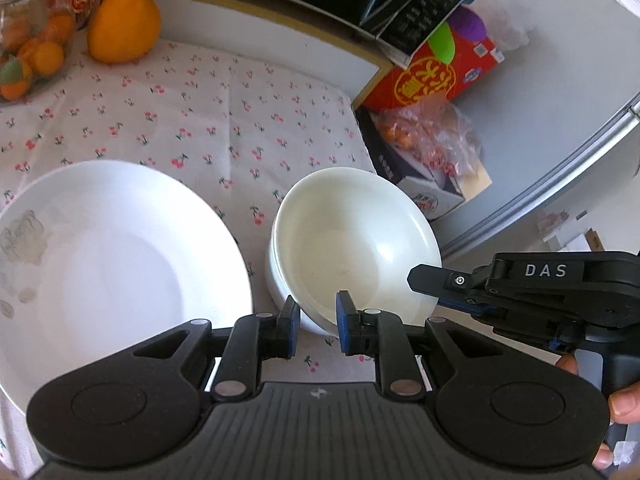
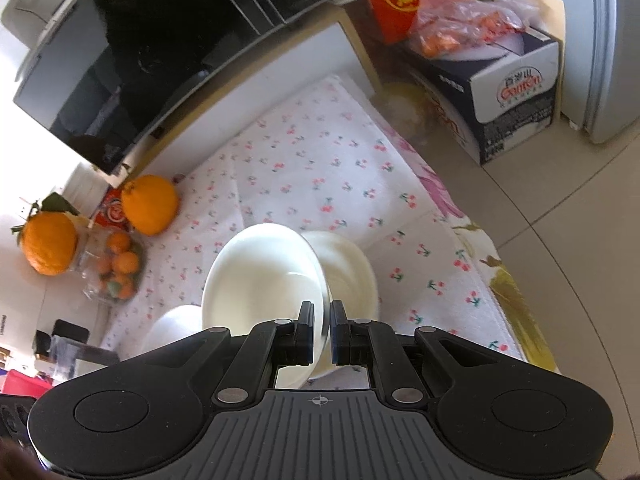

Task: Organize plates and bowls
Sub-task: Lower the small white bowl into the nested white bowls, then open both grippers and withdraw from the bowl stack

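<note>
Cherry-print tablecloth [image 1: 208,92], tiled floor [image 2: 560,240], perhaps a fridge [image 1: 560,92]

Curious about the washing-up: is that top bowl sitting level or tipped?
Tipped: the top bowl leans in the bowl below, its rim pinched by the right gripper.

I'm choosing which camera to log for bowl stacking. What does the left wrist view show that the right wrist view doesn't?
Left wrist only: the left claw, open astride the tilted bowl's near rim, and the right claw seen from outside, shut on that bowl's right rim. Right wrist only: a second large orange and the tiled floor. Both: the tilted bowl in the lower bowl, the cherry-print cloth, the orange by the jar.
</note>
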The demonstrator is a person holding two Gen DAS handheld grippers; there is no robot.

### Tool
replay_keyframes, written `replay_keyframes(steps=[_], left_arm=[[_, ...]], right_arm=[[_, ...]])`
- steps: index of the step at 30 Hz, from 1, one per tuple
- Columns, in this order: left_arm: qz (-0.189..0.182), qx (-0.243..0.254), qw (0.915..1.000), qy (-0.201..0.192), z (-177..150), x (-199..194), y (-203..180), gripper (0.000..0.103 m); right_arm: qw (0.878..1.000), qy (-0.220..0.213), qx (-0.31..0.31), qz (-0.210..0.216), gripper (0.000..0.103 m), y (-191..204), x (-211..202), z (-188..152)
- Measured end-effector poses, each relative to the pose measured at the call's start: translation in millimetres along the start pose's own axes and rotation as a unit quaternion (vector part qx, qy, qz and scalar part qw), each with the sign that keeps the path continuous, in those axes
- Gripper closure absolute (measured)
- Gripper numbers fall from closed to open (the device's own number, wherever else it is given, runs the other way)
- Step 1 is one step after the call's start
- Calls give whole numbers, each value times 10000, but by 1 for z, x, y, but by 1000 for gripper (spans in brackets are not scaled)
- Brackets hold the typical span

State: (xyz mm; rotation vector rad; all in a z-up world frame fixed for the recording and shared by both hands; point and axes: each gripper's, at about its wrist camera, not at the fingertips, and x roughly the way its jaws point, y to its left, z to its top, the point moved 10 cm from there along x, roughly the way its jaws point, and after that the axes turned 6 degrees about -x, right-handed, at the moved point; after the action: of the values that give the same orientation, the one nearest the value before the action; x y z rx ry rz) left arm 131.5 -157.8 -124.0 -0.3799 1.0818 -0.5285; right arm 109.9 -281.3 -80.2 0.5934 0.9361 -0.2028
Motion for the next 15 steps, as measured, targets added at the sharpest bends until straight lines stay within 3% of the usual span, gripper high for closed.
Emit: replay_keyframes(steps=[15], left_arm=[[6, 256, 9996, 142, -5, 10, -6, 80]], right_arm=[[9997, 121, -90, -176, 91, -10, 10, -2]])
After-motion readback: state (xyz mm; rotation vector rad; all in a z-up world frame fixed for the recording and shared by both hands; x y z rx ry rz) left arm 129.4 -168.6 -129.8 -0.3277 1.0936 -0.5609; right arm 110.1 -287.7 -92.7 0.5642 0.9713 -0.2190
